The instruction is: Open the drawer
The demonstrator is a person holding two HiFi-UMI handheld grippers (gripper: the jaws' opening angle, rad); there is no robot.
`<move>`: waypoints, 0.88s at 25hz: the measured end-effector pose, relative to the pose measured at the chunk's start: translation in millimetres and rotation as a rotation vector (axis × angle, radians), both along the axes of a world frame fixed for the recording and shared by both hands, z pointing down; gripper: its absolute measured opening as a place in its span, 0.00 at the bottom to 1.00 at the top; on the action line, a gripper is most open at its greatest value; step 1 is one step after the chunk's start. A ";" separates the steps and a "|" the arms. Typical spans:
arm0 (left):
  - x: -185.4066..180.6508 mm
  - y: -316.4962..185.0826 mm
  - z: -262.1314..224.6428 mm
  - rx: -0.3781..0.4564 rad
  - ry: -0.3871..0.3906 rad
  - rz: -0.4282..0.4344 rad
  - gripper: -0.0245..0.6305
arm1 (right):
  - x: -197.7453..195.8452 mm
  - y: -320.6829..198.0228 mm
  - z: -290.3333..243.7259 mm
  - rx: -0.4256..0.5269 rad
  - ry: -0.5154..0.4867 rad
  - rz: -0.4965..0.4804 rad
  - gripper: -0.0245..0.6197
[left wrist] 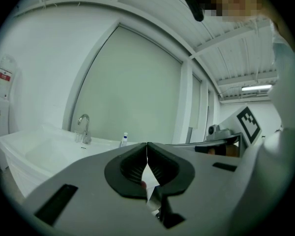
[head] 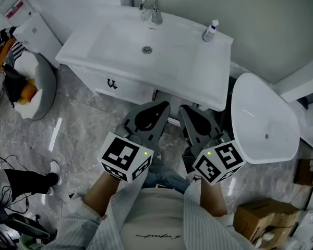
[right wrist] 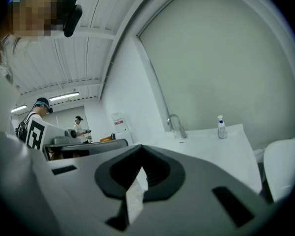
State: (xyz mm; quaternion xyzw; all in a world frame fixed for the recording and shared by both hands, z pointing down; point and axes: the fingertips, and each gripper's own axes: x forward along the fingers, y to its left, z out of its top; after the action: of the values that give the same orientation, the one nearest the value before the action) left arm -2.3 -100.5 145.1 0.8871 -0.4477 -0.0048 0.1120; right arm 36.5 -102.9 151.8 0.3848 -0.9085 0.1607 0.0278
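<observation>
The white vanity's drawer (head: 120, 86) is closed, with a small dark handle (head: 112, 83) on its front, below the sink basin (head: 146, 48). My left gripper (head: 165, 106) and right gripper (head: 182, 110) hover side by side in front of the vanity, right of the handle and apart from it. Both point toward the cabinet. The left gripper (left wrist: 147, 145) is shut, its dark pads meeting with nothing between them. The right gripper (right wrist: 140, 150) is shut too and holds nothing. Neither gripper view shows the drawer front, only the basin top (left wrist: 44, 149) and the faucet (right wrist: 174, 124).
A white toilet (head: 263, 120) stands right of the vanity. A faucet (head: 151, 7) and a small bottle (head: 211, 31) sit on the sink. At left is a round seat with clothes (head: 28, 82) and another person's shoe (head: 53, 170); a cardboard box (head: 263, 217) lies at lower right.
</observation>
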 end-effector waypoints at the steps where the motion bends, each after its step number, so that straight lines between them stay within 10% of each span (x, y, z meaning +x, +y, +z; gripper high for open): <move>1: 1.4 -0.6 0.7 -0.001 -0.002 0.002 0.06 | 0.3 -0.5 0.8 -0.002 0.002 -0.001 0.05; 22: 15.6 -11.8 3.4 0.017 -0.080 0.075 0.06 | 2.8 -8.8 11.8 -0.040 -0.005 -0.012 0.05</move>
State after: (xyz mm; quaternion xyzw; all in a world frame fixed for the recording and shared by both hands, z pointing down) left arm 13.3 -112.3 148.6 0.9036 -0.4184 0.0311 0.0868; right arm 39.3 -111.7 163.6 0.3783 -0.9074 0.1799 0.0341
